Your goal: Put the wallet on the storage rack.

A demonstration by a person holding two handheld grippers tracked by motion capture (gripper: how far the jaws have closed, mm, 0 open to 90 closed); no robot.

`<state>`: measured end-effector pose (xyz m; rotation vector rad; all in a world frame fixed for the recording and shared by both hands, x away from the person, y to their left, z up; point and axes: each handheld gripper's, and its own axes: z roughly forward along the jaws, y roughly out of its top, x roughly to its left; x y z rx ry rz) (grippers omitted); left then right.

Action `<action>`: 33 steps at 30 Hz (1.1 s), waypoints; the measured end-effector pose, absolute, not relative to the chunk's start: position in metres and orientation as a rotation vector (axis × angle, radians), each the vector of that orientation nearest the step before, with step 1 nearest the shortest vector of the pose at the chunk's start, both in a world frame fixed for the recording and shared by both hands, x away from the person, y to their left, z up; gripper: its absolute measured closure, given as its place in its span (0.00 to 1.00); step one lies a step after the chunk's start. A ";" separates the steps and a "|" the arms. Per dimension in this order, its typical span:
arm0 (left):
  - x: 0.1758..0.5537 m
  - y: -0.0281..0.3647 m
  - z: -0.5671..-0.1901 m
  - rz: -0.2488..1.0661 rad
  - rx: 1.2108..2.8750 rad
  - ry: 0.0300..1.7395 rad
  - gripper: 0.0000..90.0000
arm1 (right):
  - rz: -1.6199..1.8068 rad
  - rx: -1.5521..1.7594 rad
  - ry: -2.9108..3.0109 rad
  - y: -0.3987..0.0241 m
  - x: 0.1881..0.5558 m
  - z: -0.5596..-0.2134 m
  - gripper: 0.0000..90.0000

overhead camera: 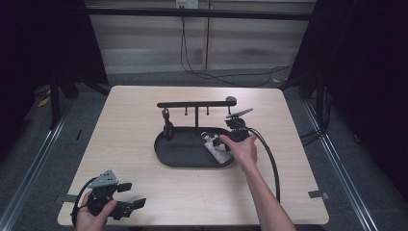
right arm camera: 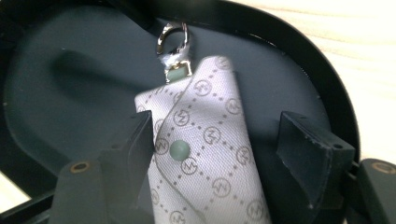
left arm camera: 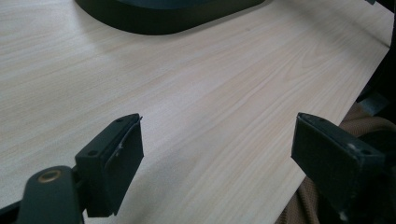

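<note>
A white patterned pouch (right arm camera: 205, 149) with a silver clasp (right arm camera: 173, 44) lies in the black oval tray (right arm camera: 70, 93), toward the tray's right end (overhead camera: 215, 148). My right gripper (right arm camera: 219, 128) reaches down over it, open, with the pouch between its jaws. The left jaw sits at the pouch's edge and the right jaw stands clear of it. In the high view the right gripper (overhead camera: 225, 139) is at the tray's (overhead camera: 178, 156) right side. My left gripper (overhead camera: 133, 195) rests near the table's front left corner, open (left arm camera: 217, 140) with nothing between its jaws.
A black rack (overhead camera: 196, 104) with small hooks rises from the tray's back edge. A dark item (overhead camera: 167, 126) hangs from its left hook. The right gripper's cable (overhead camera: 272, 163) trails across the wooden table (overhead camera: 134, 120) toward the front edge.
</note>
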<state>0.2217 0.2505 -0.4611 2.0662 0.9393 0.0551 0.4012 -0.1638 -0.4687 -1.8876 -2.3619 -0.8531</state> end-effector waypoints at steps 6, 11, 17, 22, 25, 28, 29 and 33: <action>0.221 0.250 -0.461 0.068 2.059 0.938 0.18 | -0.958 -1.871 -2.359 -0.172 0.395 -0.460 0.31; 0.223 0.251 -0.461 0.078 2.052 0.948 0.18 | -1.006 -1.851 -2.379 -0.179 0.390 -0.459 0.30; 0.224 0.251 -0.461 0.079 2.058 0.948 0.18 | -1.085 -1.809 -2.434 -0.185 0.380 -0.447 0.26; 0.225 0.253 -0.461 0.085 2.051 0.955 0.18 | -1.146 -1.802 -2.451 -0.193 0.370 -0.444 0.24; 0.225 0.252 -0.461 0.086 2.051 0.955 0.19 | -1.158 -1.820 -2.472 -0.203 0.363 -0.442 0.21; 0.225 0.252 -0.461 0.089 2.052 0.958 0.19 | -1.225 -1.813 -2.463 -0.210 0.355 -0.438 0.22; 0.225 0.253 -0.461 0.088 2.049 0.959 0.19 | -1.225 -1.813 -2.463 -0.210 0.355 -0.438 0.22; 0.225 0.252 -0.462 0.086 2.046 0.963 0.19 | -1.245 -1.827 -2.464 -0.223 0.343 -0.437 0.22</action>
